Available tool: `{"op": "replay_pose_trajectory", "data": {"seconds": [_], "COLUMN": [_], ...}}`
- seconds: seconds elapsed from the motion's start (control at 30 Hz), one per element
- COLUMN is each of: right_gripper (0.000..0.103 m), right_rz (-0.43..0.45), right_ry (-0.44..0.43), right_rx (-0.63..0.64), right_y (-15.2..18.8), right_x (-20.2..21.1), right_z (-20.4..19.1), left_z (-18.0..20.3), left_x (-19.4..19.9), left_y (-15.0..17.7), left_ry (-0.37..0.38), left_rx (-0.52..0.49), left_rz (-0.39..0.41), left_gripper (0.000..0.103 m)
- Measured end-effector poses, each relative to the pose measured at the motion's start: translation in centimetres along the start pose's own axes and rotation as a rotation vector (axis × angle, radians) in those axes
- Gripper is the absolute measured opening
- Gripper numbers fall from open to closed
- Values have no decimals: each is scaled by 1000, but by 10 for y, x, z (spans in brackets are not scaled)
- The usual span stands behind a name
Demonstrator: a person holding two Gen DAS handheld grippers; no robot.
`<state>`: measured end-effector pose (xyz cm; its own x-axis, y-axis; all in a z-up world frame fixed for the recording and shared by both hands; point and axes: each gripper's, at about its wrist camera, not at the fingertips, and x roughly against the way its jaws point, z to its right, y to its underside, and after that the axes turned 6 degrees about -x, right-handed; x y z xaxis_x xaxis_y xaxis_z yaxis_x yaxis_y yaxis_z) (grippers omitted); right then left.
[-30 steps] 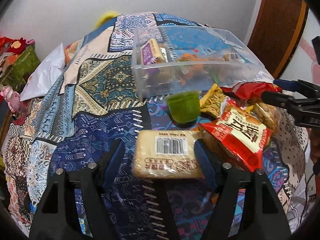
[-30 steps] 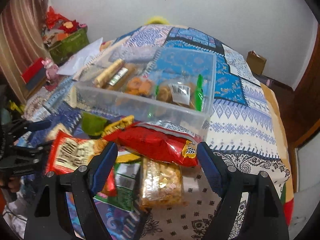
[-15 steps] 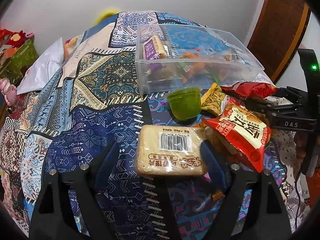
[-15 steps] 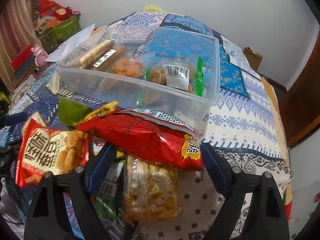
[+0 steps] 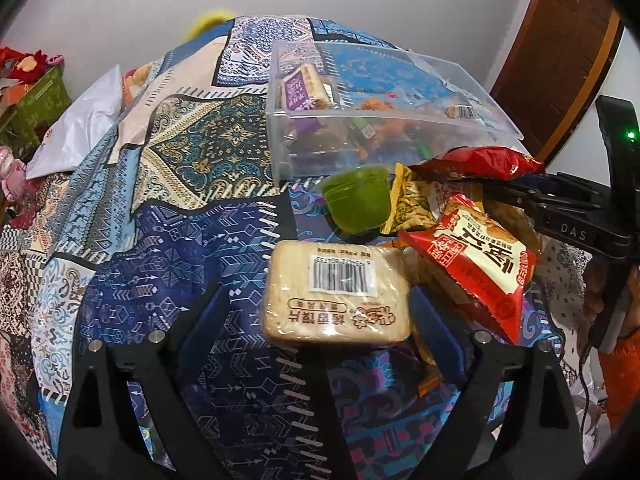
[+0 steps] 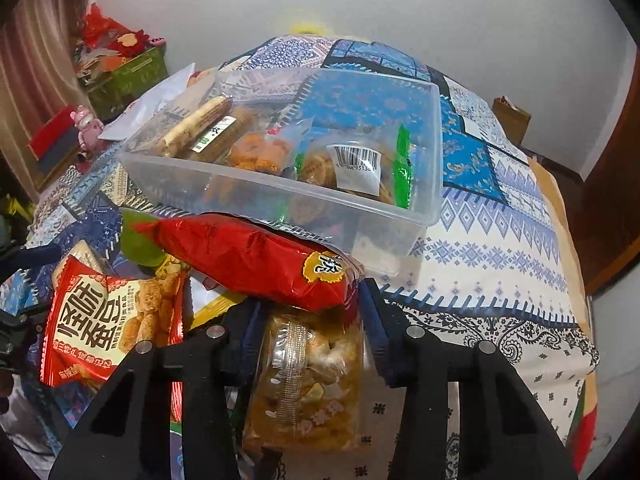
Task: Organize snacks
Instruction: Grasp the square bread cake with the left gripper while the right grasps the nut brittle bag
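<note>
Both claws: right gripper [image 6: 308, 320] pinches one red bag [image 6: 256, 260], left gripper [image 5: 320, 312] gapes around one biscuit pack [image 5: 338, 292].

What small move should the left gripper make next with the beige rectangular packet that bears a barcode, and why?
Probably close on it. The left gripper is open, with a finger on each side of the beige rectangular packet. The packet lies on the patterned cloth, outside the clear plastic box that already holds other snacks.
</note>
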<state>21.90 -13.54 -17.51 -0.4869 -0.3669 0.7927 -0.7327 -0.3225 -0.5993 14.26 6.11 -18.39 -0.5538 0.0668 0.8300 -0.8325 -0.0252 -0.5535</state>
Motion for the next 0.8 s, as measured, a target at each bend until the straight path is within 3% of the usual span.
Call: {"op": "replay_pose_trajectory", "data": {"seconds": [0.23, 0.3, 0.57, 0.63, 0.8], "right_gripper": [39, 39, 39, 41, 59], "right_rz": [27, 34, 27, 27, 26], "right_ry": [-31, -46, -88, -71, -47], "right_rx": [-10, -19, -9, 4, 1], "right_y": [2, 1, 7, 8, 4], "right_x": [14, 18, 30, 32, 33], "right_z": [-1, 0, -2, -5, -7], "left_z": [4, 3, -2, -6, -13], "left_x": [-24, -25, -16, -12, 1], "left_y": [-1, 0, 2, 2, 4], "left_ry": [-9, -1, -57, -62, -79], "left_rx": [-2, 12, 16, 28, 45], "left_rz": [-57, -42, 13, 22, 48], "left_gripper": [92, 82, 81, 81, 81]}}
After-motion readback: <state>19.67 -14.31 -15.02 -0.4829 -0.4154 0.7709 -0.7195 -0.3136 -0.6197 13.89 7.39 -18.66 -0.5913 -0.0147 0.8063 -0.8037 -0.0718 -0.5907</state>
